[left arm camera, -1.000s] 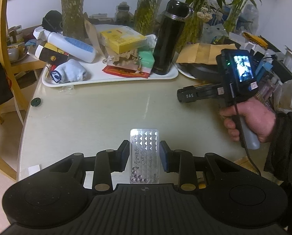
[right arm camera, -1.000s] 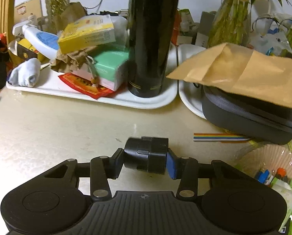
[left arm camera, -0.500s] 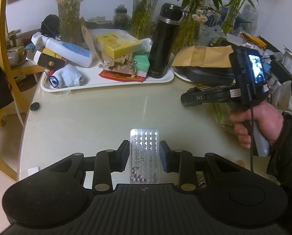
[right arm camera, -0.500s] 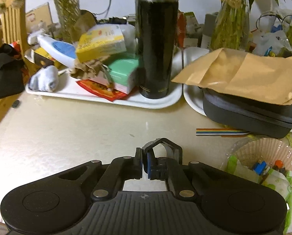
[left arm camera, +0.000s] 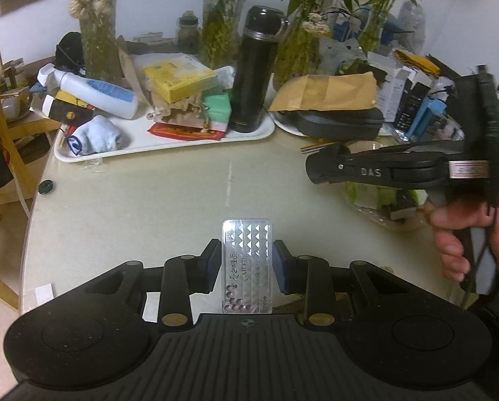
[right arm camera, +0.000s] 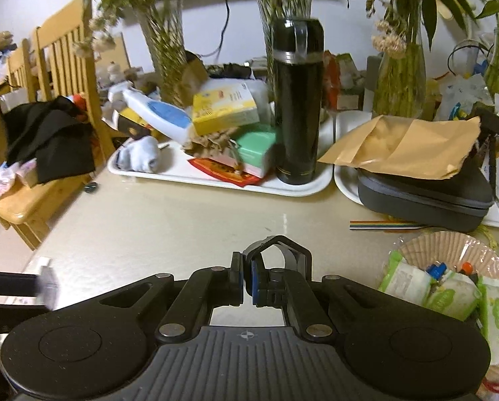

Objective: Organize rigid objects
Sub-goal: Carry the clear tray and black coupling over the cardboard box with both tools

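Left gripper [left arm camera: 247,264] pinches a clear studded case [left arm camera: 246,265] (dark beads inside); right gripper [right arm camera: 246,279] nips a black clip [right arm camera: 278,254].

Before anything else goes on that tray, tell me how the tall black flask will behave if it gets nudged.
The black flask stands upright, tall and narrow at the white tray's corner, so it probably tips easily. Its glossy wall looks slippery. Toppled, it would likely roll.

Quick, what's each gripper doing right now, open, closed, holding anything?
Left gripper: closed on the clear plastic case.
Right gripper: closed on a thin wall of the black clip.
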A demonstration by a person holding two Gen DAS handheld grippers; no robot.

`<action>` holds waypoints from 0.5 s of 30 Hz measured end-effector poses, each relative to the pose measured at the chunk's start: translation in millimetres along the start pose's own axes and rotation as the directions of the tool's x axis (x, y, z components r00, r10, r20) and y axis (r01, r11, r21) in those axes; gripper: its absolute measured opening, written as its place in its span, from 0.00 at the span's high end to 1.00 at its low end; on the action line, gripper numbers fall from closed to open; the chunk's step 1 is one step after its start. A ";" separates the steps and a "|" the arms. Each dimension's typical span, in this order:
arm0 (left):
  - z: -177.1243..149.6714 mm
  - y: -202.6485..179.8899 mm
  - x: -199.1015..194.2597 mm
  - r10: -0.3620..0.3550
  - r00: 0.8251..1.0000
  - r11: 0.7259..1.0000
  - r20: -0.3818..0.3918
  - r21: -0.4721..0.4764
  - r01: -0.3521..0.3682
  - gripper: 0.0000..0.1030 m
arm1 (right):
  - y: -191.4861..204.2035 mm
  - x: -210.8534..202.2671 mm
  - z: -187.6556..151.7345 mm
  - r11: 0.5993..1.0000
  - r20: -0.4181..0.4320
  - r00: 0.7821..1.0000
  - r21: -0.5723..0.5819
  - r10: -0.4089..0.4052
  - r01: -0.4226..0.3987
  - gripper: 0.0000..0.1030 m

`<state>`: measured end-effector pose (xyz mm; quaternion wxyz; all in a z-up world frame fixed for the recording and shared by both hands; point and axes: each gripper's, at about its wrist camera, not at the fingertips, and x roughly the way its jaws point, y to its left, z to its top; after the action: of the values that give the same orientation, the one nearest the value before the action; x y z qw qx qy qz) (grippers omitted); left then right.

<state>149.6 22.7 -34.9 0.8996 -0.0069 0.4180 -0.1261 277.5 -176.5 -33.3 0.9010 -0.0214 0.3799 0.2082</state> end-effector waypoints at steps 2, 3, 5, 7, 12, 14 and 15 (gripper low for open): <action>-0.9 -4.0 -0.7 -0.005 1.000 1.000 -0.001 0.005 0.005 0.68 | 2.1 -10.6 -3.5 1.000 0.015 1.000 0.001 0.006 -0.006 0.93; -1.3 -6.2 -1.1 -0.009 1.000 1.000 -0.002 0.007 0.009 0.68 | 2.8 -15.7 -5.7 1.000 0.020 1.000 0.004 0.010 -0.010 0.93; -2.6 -11.2 -2.2 -0.014 1.000 1.000 -0.003 0.014 0.014 0.68 | 3.3 -24.6 -9.7 1.000 0.028 0.999 0.012 0.019 -0.019 0.93; -3.9 -17.0 -2.7 -0.021 1.000 1.000 -0.006 0.021 0.021 0.68 | 3.1 -32.9 -13.5 1.000 0.036 0.999 0.018 0.022 -0.023 0.93; -6.5 -31.1 -2.4 -0.036 0.999 0.998 -0.013 0.045 0.037 0.68 | 0.8 -51.8 -23.6 0.999 0.053 0.998 0.039 0.024 -0.026 0.93; -7.8 -35.9 -2.6 -0.041 0.999 0.998 -0.015 0.052 0.041 0.68 | 0.2 -58.2 -27.8 0.999 0.058 0.998 0.044 0.023 -0.026 0.93; -8.4 -38.7 -2.8 -0.043 0.999 0.997 -0.016 0.056 0.044 0.68 | 0.3 -61.2 -29.8 0.999 0.060 0.998 0.044 0.023 -0.026 0.93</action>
<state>133.0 -13.3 -33.8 0.8933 0.0102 0.4209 -0.1576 219.1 -204.0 -12.1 0.9096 0.0096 0.3578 0.2112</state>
